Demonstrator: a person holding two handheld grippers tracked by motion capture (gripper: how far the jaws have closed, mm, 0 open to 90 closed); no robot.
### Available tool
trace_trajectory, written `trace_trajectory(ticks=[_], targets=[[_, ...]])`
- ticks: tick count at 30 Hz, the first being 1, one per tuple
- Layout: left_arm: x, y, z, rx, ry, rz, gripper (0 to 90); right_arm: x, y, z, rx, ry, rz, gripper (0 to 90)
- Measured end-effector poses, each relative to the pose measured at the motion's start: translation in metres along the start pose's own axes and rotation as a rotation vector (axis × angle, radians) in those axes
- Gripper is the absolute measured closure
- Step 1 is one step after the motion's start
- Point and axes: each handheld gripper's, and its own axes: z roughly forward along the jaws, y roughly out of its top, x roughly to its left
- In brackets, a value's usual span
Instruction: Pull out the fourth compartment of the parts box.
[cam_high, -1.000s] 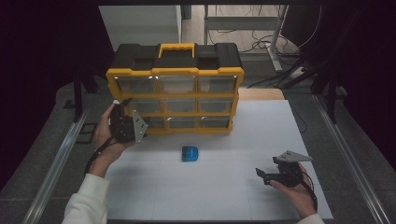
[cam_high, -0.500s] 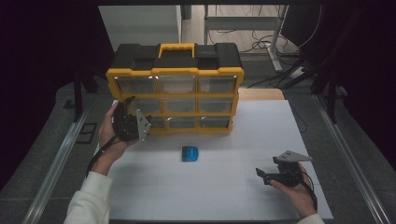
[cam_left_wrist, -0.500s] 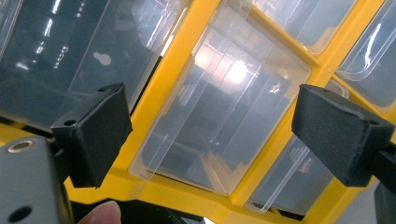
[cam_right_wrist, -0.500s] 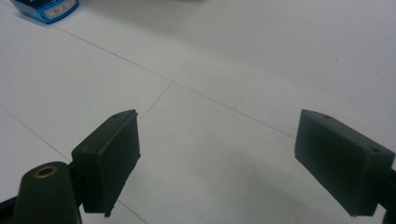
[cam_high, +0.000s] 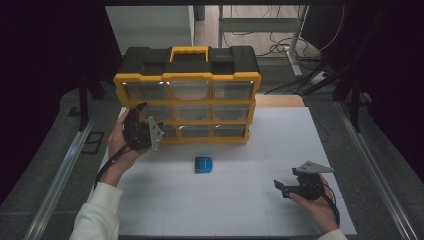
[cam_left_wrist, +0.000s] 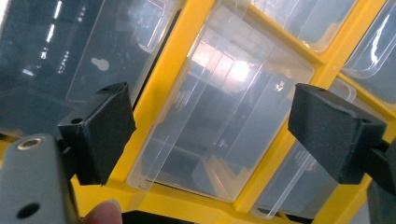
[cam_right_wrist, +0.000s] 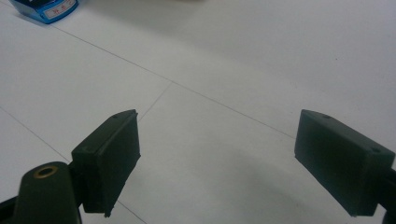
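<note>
While we hold the left gripper (cam_high: 141, 131) up against the front of the yellow and black plastic drawer cabinet (cam_high: 187, 95), its jaws are spread wide and close on nothing. In the left gripper view (cam_left_wrist: 212, 126) those jaws frame one clear plastic drawer (cam_left_wrist: 219, 121) set in the cabinet's yellow frame, and the tip of our finger (cam_left_wrist: 103, 213) shows at the bottom edge. From the high view the left gripper sits at the cabinet's lower left corner, level with the middle and bottom rows of drawers; we cannot tell whether the jaws touch the drawer front. All the drawers we see sit closed in their frame. The small blue box (cam_high: 204, 164) lies flat on the white tabletop (cam_high: 225, 210), in front of the cabinet and a little apart from its bottom edge. Our right gripper (cam_high: 300, 187) rests low over the tabletop, well apart from the cabinet toward its front right. In the right gripper view (cam_right_wrist: 217, 161) its jaws are also spread, with bare tabletop between them and the blue box (cam_right_wrist: 44, 8) far off at the upper left corner.
</note>
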Motion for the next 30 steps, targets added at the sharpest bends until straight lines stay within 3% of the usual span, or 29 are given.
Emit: trace_trajectory(ticks=[25, 30], targets=[[-0.0042, -0.0029, 0.0067, -0.013, 0.045, 0.057, 26.4, -0.0002, -0.0001, -0.0008, -0.004, -0.004, 0.002, 14.7], [-0.0041, -0.0054, 0.0061, -0.028, 0.058, 0.05, 30.8, 0.0, -0.0001, -0.0008, -0.004, -0.004, 0.001, 14.8]])
